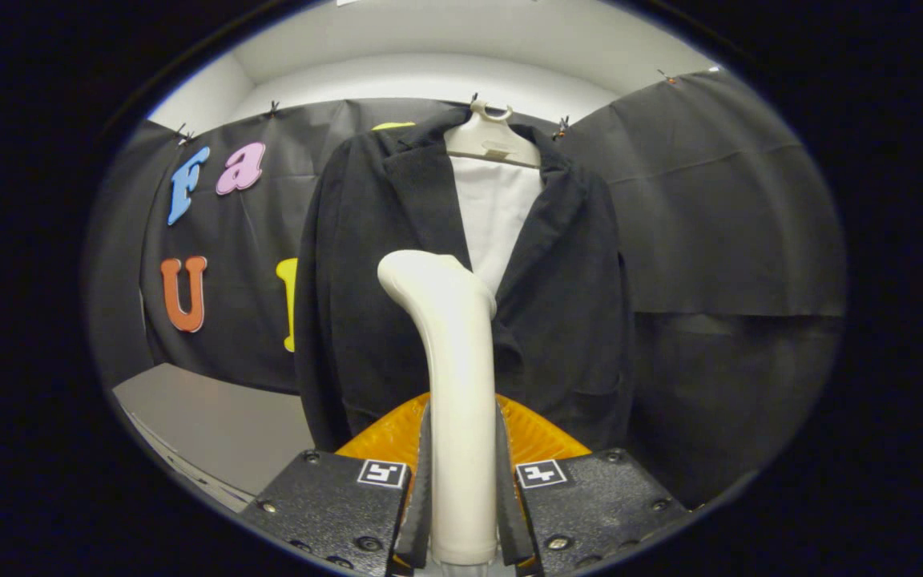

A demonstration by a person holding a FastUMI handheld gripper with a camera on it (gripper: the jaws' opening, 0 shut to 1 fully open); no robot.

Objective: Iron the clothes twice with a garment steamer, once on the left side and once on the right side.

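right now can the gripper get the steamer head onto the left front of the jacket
Probably yes. The gripper is shut on the steamer, whose head rises in front of the dark jacket on its hanger. Nothing stands between the head and the cloth, though the remaining gap is hard to judge.

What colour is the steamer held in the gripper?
Cream-white steamer, gripper shut on it; gripper view.
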